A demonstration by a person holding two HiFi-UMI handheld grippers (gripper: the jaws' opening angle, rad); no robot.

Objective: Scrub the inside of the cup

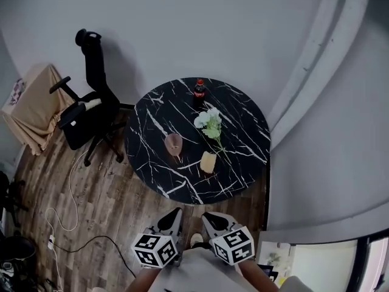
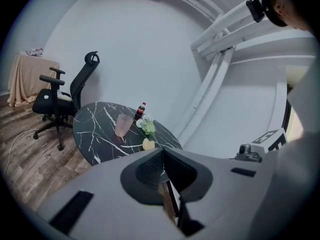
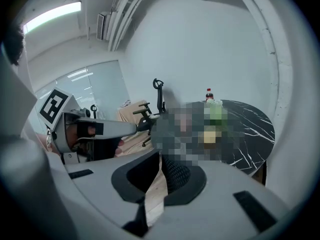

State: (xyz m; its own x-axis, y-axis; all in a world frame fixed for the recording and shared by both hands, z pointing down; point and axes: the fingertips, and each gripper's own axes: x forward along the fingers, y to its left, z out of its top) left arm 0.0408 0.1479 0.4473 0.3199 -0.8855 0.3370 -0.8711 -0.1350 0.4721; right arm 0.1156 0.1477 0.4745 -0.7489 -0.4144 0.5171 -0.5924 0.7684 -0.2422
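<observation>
Dim, even, cool light in all views; ceiling strip (image 3: 52,14) glows in right gripper view; soft chair (image 1: 91,108) shadow on wall (image 1: 182,29); heavy fisheye bending; black vignette round gripper views; foreground slightly soft.

Round black marbled table (image 1: 246,140) bearing cola bottle (image 1: 199,92) and white flowers (image 1: 208,121) — black office chair (image 1: 89,111) just beside.

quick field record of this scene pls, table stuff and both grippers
surface: round black marble table
cup: pink cup, upright, near table centre
scrubber: yellow sponge, beside cup, untouched
other items: white flowers, dark bottle
left gripper: shut, empty, short of table
right gripper: shut, empty, short of table
</observation>
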